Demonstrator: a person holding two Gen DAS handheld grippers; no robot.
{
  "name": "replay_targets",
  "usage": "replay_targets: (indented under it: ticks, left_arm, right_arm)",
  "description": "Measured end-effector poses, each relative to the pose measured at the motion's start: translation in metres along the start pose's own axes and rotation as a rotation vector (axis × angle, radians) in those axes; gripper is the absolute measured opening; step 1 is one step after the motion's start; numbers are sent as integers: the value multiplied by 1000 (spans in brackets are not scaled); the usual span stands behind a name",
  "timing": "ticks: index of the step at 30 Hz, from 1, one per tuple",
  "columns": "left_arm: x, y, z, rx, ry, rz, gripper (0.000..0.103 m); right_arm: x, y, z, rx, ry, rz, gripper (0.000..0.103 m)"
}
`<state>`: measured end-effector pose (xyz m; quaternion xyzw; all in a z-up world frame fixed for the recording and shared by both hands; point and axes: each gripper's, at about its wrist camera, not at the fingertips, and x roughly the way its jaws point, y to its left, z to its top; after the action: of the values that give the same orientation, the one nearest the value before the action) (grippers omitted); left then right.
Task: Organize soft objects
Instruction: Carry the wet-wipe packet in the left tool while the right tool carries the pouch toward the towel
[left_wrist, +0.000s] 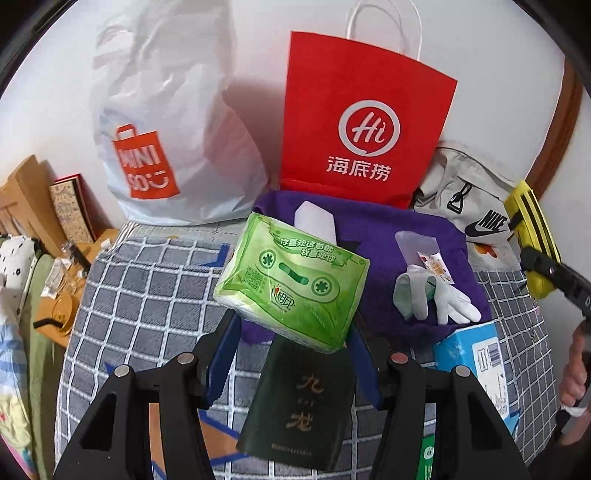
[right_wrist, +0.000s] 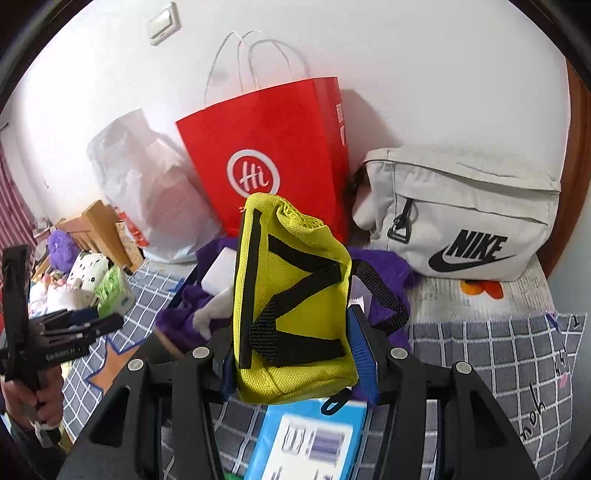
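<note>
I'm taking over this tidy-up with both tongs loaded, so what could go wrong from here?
1. The left tongs pinch only the lower edge of the green tissue pack; soft and tilted, it may slip out.
2. The yellow pouch in the right tongs trails a loose strap that could snag.
3. The red bag leans and might topple if bumped.

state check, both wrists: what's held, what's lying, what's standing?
green tissue pack: held by left gripper, lifted
yellow pouch: held by right gripper, lifted
red paper bag: upright against wall
Nike bag: resting by wall
white gloves: lying on purple cloth
</note>
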<state>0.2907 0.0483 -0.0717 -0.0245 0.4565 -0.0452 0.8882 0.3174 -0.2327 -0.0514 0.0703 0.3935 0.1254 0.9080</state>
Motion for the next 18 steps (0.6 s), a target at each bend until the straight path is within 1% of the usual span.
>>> replay_targets:
  ticks: [7,11,18]
  left_arm:
    - [19,-1,15,10,15,-21,55]
    - [30,-4,21,21,28,-23,55]
    - [49,-8,29,53,59,-20,55]
  right_arm:
    - [28,5,23,-37,19,1,51]
    - [49,-1,28,-32,35,-6,51]
    - [92,-25,19,-9,135,-40,51]
